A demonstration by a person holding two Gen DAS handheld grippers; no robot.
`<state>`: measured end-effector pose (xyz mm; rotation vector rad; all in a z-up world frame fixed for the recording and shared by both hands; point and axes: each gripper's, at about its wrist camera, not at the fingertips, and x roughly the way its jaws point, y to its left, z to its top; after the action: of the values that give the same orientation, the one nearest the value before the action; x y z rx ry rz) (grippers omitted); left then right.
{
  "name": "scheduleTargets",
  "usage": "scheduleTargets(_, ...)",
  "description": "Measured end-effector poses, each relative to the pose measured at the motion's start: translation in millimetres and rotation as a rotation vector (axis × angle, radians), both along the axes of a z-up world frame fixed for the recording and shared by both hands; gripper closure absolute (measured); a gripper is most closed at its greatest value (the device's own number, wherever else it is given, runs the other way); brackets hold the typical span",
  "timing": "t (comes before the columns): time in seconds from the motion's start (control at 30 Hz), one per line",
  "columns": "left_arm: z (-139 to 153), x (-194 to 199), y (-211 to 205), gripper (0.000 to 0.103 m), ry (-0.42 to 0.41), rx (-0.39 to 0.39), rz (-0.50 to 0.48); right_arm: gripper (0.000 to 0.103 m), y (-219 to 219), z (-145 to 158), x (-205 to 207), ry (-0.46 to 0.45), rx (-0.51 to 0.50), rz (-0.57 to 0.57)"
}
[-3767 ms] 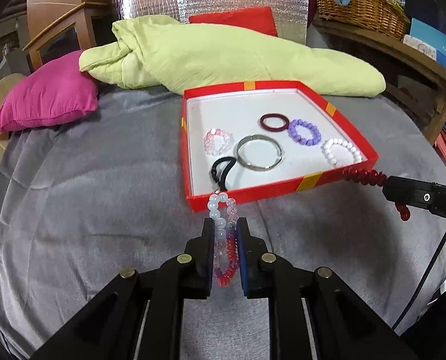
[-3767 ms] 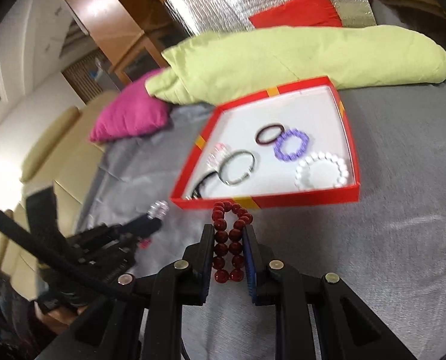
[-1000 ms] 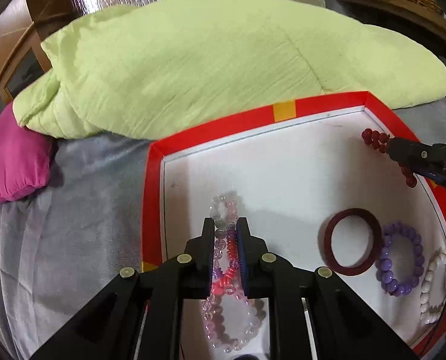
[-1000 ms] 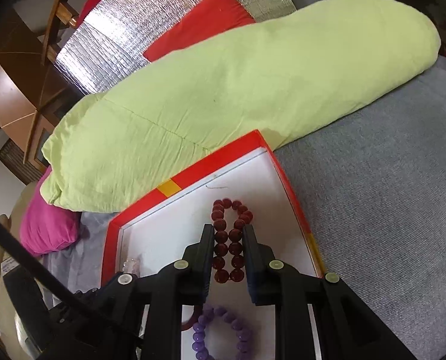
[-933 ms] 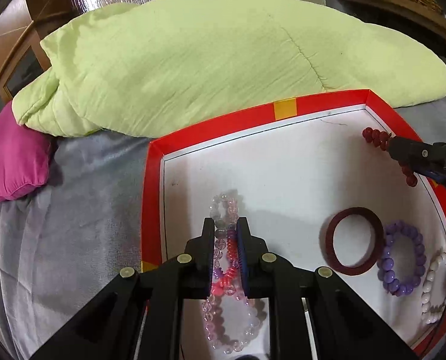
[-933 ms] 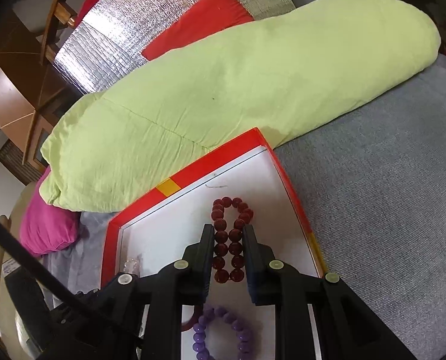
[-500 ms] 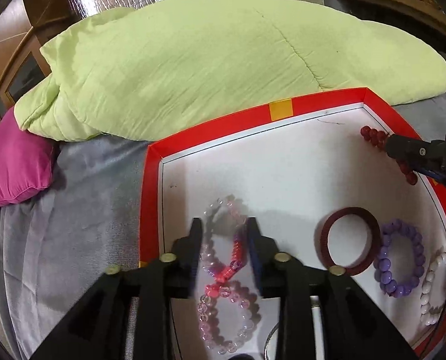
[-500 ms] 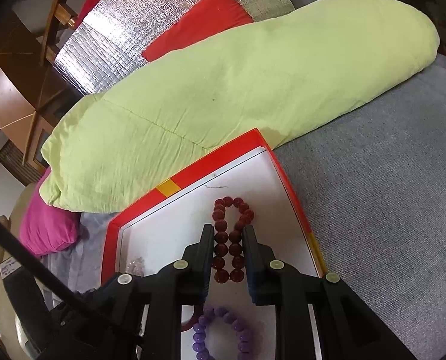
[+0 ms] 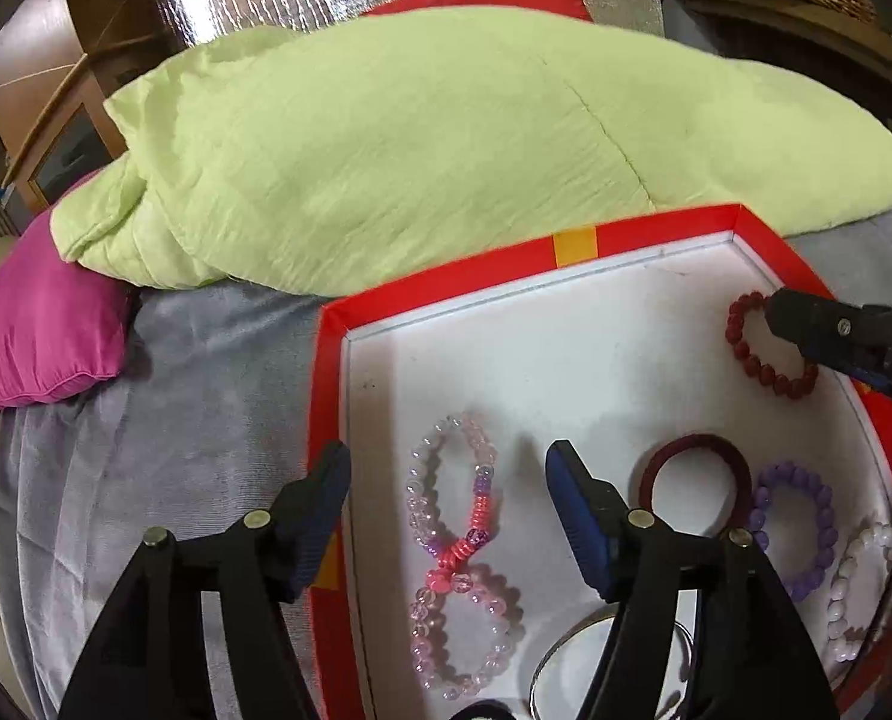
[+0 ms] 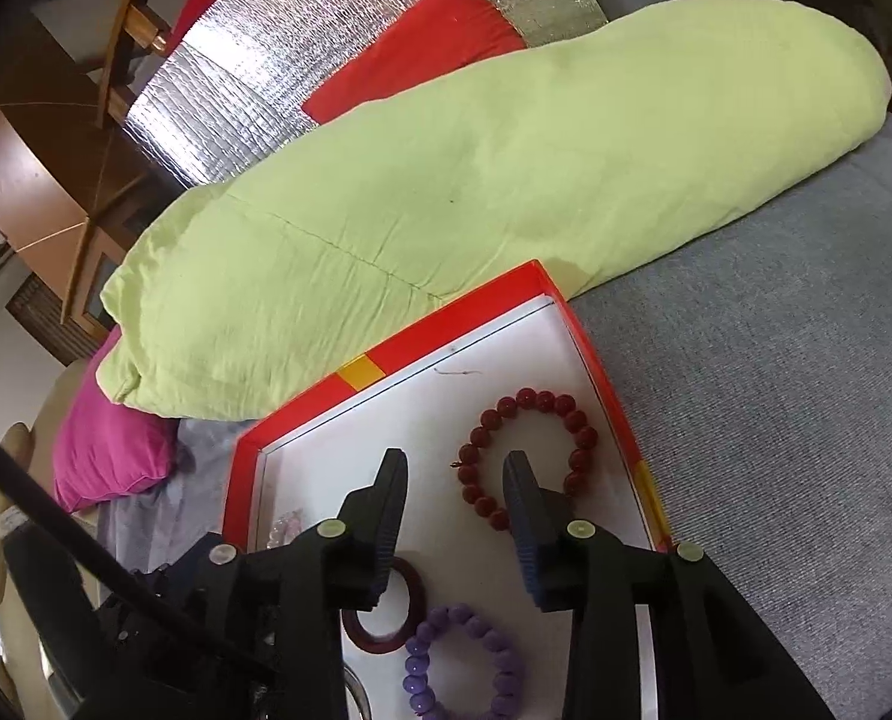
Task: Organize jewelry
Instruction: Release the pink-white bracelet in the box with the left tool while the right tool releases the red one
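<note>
in the left wrist view the left gripper (image 9: 446,474) has just been opening and stands wide, the pink and clear bead bracelet (image 9: 451,516) lying free between its fingers in the red tray (image 9: 326,396). at right, the right gripper (image 10: 454,468), also just opening, has released the dark red bead bracelet (image 10: 526,456) on the tray floor.

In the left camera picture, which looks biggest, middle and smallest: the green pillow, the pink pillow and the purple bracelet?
1. Green pillow, biggest by far.
2. Pink pillow, partly cut off at the edge.
3. Purple bracelet, smallest, even though it lies nearer the camera.
</note>
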<state>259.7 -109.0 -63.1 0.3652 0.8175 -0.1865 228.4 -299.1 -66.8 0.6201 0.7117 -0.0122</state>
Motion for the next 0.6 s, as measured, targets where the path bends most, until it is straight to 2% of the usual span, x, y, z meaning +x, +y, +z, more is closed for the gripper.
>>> scheduleTargets(0.1,9,-4,3,0.031,-0.012,-0.012,0.02,0.066,-4,3,-4,-0.009,-0.005,-0.011)
scheduleTargets(0.17,16,-8,4,0.023,-0.026,-0.018,0.03,0.066,-6,5,-8,-0.01,-0.011,-0.015)
scheduleTargets(0.5,40,-37,3,0.021,-0.067,-0.035,0.037,0.066,-1,19,-24,0.007,-0.099,0.002)
scheduleTargets(0.6,45,-44,8,0.021,-0.073,-0.049,0.057,0.061,-2,24,-33,0.012,-0.12,-0.003)
